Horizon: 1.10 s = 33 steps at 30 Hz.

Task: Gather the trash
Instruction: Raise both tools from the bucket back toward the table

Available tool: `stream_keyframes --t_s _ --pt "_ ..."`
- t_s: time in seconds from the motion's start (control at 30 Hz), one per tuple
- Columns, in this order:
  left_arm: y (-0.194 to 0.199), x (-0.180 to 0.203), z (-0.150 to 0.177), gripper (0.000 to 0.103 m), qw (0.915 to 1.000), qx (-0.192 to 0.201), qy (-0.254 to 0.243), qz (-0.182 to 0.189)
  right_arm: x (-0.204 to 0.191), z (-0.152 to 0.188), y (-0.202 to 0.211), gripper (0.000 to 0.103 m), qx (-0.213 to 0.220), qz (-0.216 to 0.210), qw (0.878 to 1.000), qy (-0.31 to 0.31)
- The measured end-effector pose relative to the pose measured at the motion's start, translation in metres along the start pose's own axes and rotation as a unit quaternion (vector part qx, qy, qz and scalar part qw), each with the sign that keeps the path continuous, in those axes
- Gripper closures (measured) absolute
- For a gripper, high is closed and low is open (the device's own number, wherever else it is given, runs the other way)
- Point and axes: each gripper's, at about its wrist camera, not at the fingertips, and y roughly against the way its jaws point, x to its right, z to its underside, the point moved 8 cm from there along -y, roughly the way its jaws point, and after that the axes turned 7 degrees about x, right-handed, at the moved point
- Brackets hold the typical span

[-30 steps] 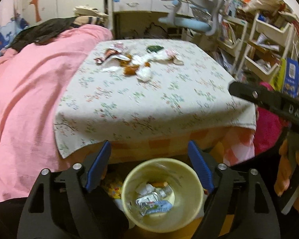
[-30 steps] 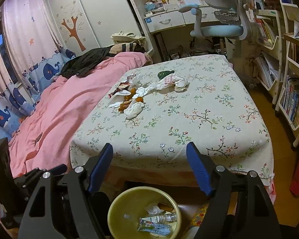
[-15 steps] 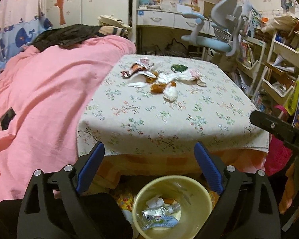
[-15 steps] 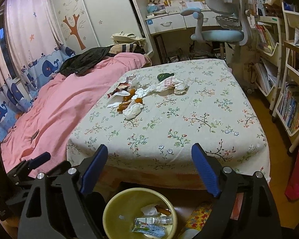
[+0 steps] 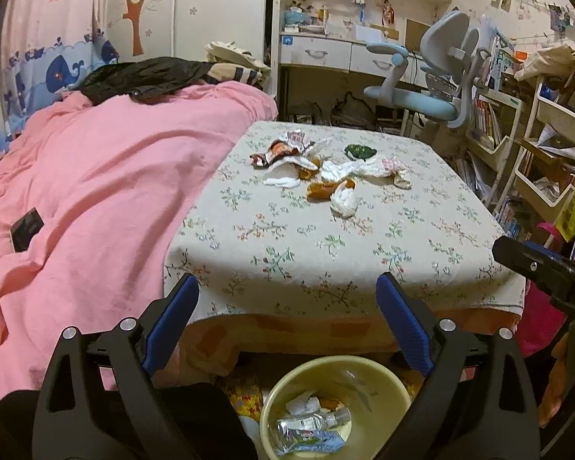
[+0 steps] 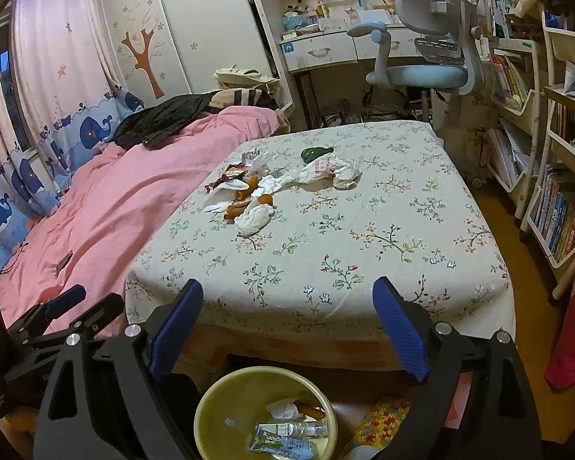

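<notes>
A pile of trash point(image 5: 326, 168) point(image 6: 272, 188) lies at the far side of the floral-clothed table point(image 5: 326, 253) point(image 6: 364, 237): white tissues, orange peels, wrappers and a dark green scrap. On the floor below the table's near edge stands a yellow bin point(image 5: 333, 360) point(image 6: 264, 370). It holds a clear plastic bottle point(image 5: 314, 419), a carton and crumpled paper. My left gripper point(image 5: 286, 283) hangs open above the bin with nothing between its blue pads. My right gripper point(image 6: 287, 286) is beside it, its jaws opening and empty.
A bed with a pink cover point(image 5: 96, 191) runs along the table's left side, with a phone point(image 5: 27, 224) on it. A blue desk chair point(image 5: 433, 92) and a desk stand behind the table. Shelves of books point(image 6: 556, 211) line the right. A colourful mat point(image 6: 383, 418) lies by the bin.
Both grippers' jaws have spread wider. The left wrist view has tilted up and levelled out, so the bin sits lower in the frame and more of the room shows. The right hand stayed put.
</notes>
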Motion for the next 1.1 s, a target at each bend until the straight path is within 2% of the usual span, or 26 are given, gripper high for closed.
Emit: stream_keyframes --t_s 0.33,0.67,1.1 --pt "-0.003 -0.009 -0.040 0.008 0.9992 0.037 0.012 -0.003 -0.009 -0.013 -0.005 0.016 0.018 0.003 1.000 0.020" --pt "-0.030 -0.027 -0.081 0.008 0.9988 0.044 0.011 -0.018 -0.022 -0.031 -0.024 0.016 0.019 -0.005 0.999 0.040" --pt "-0.086 -0.055 -0.100 0.008 0.9983 0.012 0.043 -0.037 -0.037 -0.032 -0.063 0.016 -0.018 -0.021 0.998 0.053"
